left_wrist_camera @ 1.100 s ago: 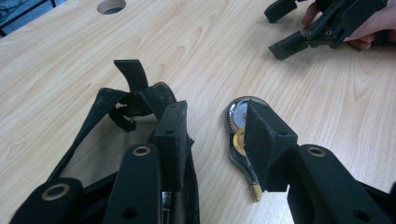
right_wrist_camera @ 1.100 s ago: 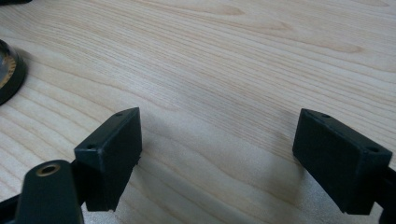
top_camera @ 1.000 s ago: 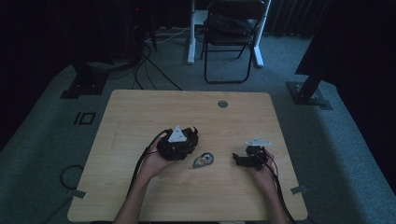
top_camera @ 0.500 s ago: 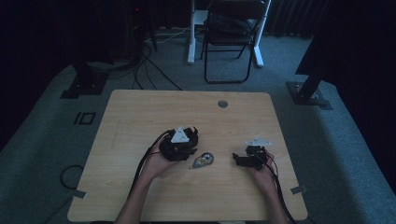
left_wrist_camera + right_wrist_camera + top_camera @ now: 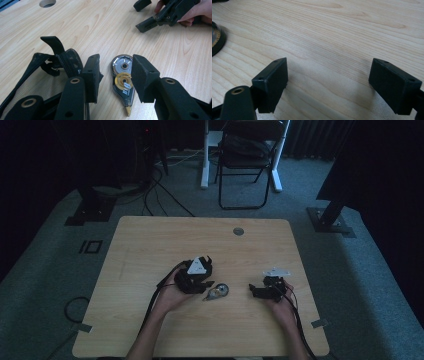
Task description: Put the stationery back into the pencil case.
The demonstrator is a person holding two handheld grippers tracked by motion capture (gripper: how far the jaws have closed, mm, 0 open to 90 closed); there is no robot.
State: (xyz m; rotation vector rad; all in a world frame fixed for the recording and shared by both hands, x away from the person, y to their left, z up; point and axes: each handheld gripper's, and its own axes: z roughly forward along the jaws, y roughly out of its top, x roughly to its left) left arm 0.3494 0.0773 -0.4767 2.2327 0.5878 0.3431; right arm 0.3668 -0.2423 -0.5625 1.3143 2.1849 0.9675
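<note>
A correction tape dispenser (image 5: 216, 292) with a clear case and gold reels lies flat on the wooden table (image 5: 150, 250) between my two grippers. My left gripper (image 5: 206, 282) is low over it, and in the left gripper view its jaws are open (image 5: 117, 78) to either side of the dispenser (image 5: 123, 77) without pressing on it. My right gripper (image 5: 256, 291) rests to the right and points toward the dispenser. Its jaws stand open (image 5: 329, 87) with bare wood between them, and the dispenser's edge (image 5: 215, 37) shows at far left.
A black strap (image 5: 67, 62) lies on the table just outside my left gripper's left jaw. A round cable hole (image 5: 238, 231) sits near the table's far edge. A folding chair (image 5: 250, 165) and cables stand on the floor beyond.
My left gripper has shifted slightly to the right, toward the dispenser. The right gripper and the dispenser have stayed where they were.
</note>
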